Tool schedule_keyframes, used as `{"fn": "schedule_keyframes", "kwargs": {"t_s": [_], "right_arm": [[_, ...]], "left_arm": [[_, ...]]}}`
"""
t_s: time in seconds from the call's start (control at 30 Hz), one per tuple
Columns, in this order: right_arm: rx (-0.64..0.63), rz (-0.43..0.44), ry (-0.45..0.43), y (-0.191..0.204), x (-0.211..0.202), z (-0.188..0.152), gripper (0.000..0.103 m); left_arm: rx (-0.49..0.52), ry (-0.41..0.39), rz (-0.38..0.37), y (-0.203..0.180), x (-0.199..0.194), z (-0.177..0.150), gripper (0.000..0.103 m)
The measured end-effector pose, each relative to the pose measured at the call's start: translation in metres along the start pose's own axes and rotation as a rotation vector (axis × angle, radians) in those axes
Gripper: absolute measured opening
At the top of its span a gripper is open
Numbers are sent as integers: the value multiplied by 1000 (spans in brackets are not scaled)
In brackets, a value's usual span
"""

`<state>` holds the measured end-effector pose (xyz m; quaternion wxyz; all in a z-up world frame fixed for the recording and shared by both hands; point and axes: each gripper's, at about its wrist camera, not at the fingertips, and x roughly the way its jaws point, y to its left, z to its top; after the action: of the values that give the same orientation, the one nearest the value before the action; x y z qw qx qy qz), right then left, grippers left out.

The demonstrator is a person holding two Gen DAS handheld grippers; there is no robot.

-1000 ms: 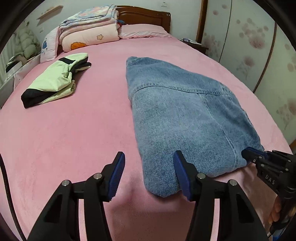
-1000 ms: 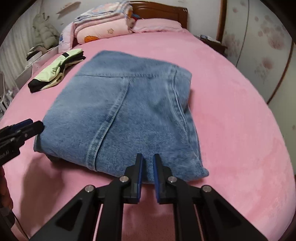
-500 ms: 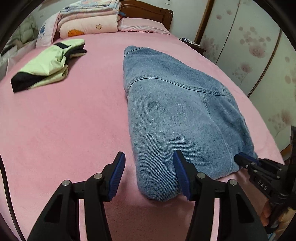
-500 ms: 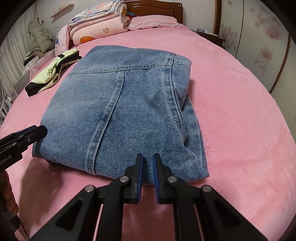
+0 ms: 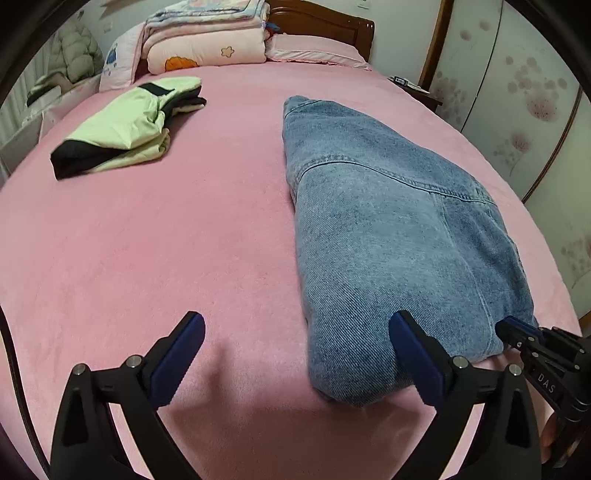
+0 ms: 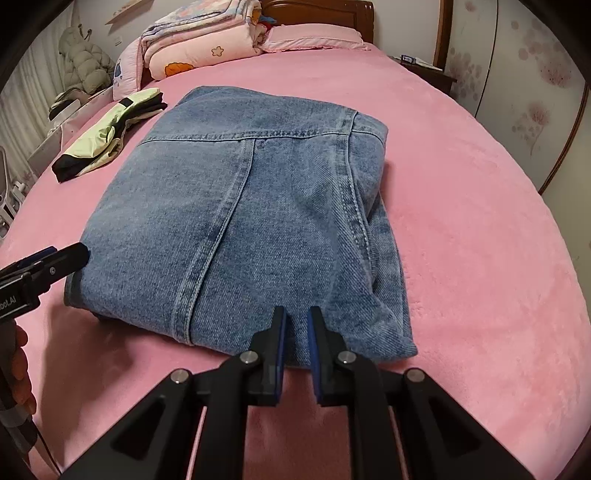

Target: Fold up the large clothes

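A folded blue denim garment lies on the pink bed; it also shows in the right wrist view. My left gripper is open wide at the garment's near left corner, its right finger resting against the denim. It appears at the left edge of the right wrist view. My right gripper is nearly closed at the garment's near edge, with denim showing in the narrow gap between the pads. In the left wrist view it sits at the garment's near right corner.
A folded green-and-black garment lies on the bed's far left. Stacked quilts and a pink pillow lie by the wooden headboard. A wardrobe stands along the right. Pale bedside clutter sits at far left.
Both grippers have moved forward and lower toward the denim garment. The left jaws have opened wider. The right jaws stay nearly closed at the near edge.
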<state>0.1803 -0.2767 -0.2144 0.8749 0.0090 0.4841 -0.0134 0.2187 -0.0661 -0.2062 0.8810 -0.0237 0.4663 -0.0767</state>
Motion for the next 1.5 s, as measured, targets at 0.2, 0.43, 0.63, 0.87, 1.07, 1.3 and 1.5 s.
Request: {"fn": "schedule_keyframes", "kwargs": {"t_s": [0.2,0.43,0.63,0.87,1.07,1.3,1.5], "right_arm": [[4,-18,7,3,-2,3,11],[22,43,-8,-1,-27,11,33],[28,64,-103,-15,-62,27,56],[51,90,-88,-36,-63,52,76],[82,112,-39,-51,-39,62,78],[164,200,23,-67,-2,64,80],[187,267,64,-75,25,61,80]], "left_arm": [[29,38,-33,-6,-7,2,100],[111,49,-67,-19,-25,11,100],[76,62,-186,-15,-40,37,100],[106,86,-208,-16,-35,62,102],[77,106,-243,-7,-16,78,102],[67,186,-262,-7,18,80,102],[37,247,-323,-8,43,76,102]]}}
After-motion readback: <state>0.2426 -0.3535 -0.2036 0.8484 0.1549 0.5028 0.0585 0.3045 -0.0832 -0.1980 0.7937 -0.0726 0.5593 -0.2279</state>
